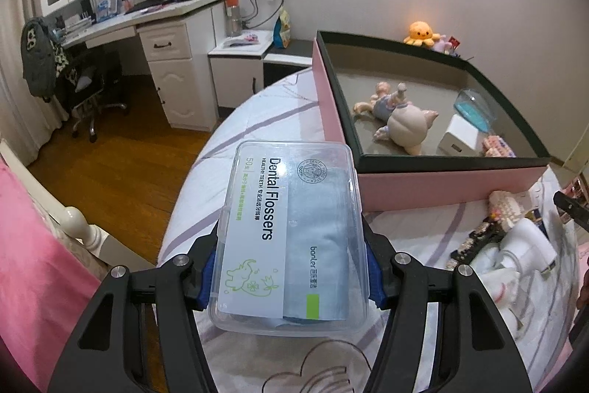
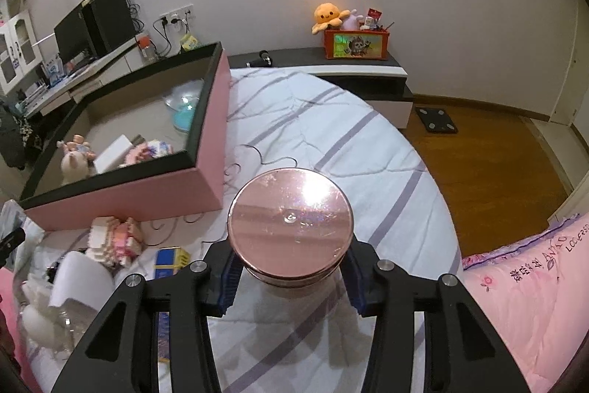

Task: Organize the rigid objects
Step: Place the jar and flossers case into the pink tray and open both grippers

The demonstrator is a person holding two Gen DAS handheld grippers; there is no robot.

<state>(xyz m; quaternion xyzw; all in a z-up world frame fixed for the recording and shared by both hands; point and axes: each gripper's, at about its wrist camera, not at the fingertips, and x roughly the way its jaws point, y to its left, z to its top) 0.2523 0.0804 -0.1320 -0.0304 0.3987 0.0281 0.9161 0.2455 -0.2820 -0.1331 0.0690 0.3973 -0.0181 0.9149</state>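
A clear plastic box of dental flossers (image 1: 291,234) sits between the blue pads of my left gripper (image 1: 291,271), which is shut on its long sides, above the striped bedsheet. My right gripper (image 2: 291,282) is shut on a round jar with a shiny pink lid (image 2: 291,220); the pads meet its body just under the lid, low over the sheet. The pink storage box with a dark rim (image 1: 441,186) (image 2: 147,197) lies open on the bed, holding a doll (image 1: 397,120), a small white box (image 1: 460,139) and a clear blue-tinted case (image 1: 475,109).
Loose things lie on the sheet in front of the pink box: a pastel block model (image 2: 117,238), a white paper roll (image 2: 81,279), a small blue-yellow box (image 2: 171,258). A pink quilt (image 2: 522,301) covers the right. Beyond the bed stand a desk (image 1: 162,21) and a low headboard shelf (image 2: 331,65).
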